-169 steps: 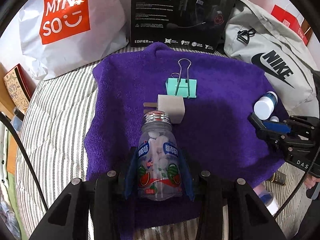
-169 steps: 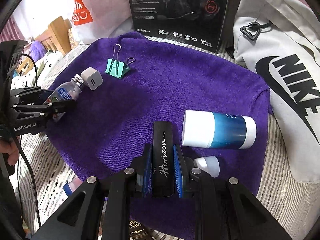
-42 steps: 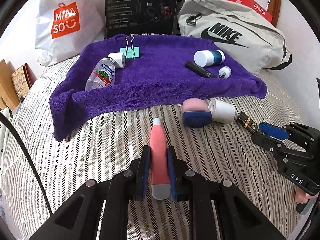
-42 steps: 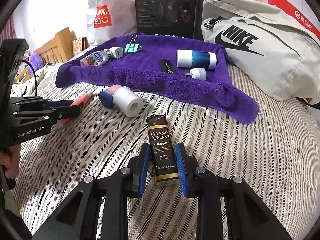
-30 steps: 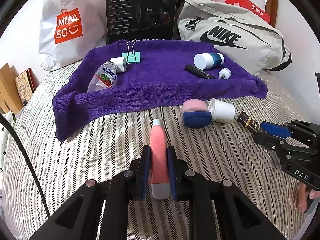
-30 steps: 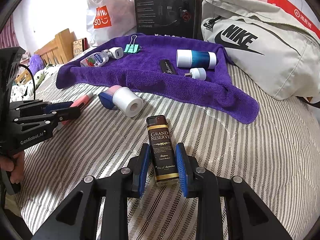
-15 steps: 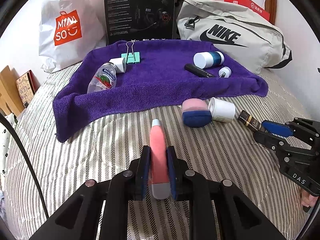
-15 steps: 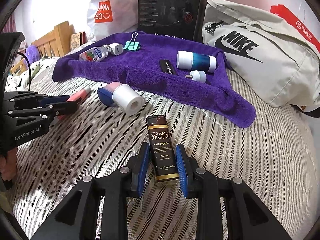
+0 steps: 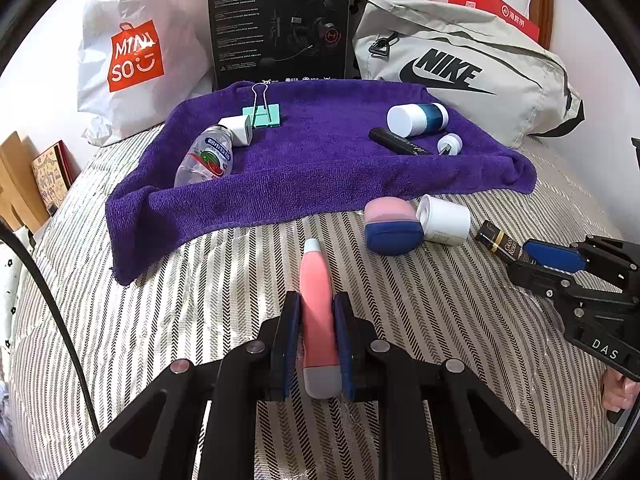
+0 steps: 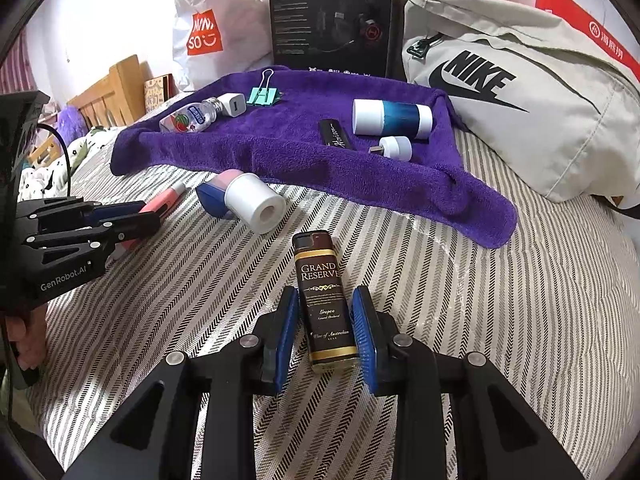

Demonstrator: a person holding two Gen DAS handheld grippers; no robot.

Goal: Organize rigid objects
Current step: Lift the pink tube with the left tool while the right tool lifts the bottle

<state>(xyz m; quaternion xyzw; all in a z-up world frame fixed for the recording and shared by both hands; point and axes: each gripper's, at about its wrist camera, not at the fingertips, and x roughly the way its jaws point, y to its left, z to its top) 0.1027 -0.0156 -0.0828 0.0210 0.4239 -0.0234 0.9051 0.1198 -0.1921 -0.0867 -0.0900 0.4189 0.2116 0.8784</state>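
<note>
My left tongs (image 9: 317, 344) are clamped on the pink tube (image 9: 317, 300), bottom centre of the left view; its white tip points up-frame toward the towel (image 9: 312, 168). My right tongs (image 10: 325, 332) straddle the lighter (image 10: 325, 300), bottom centre of the right view. There are visible gaps on both sides between the pads and the lighter, so they stand apart, nothing gripped. The lighter lies flat on the striped bedcover (image 10: 500, 320).

Sorted on the towel, upper half of both views: bottle (image 9: 206, 158), charger (image 9: 237, 130), clip (image 9: 262, 114), blue-white jar (image 9: 416, 118), black stick (image 9: 396, 142), small white plug (image 9: 450, 145). Off the towel, centre-right of the left view: pink-blue case (image 9: 390, 226) touching the white roll (image 9: 444, 220).

Risks:
- The tube is held near its tail, most of its length forward of the pads; a quick swing could let it pivot or slip.
- The lighter is smooth and sits slightly off-centre between the pads; closing unevenly could skid it on the soft cover.
- The towel's front edge is rumpled; a tube set there may roll off.
- The roll is round and could roll if nudged.

Unclear:
- The tube's tail is hidden between my pads.
- The lighter's lower edge and any contact under it cannot be made out.
- Only fingertips of my hands show at the frame edges.
- The label on the roll is too small to read.
</note>
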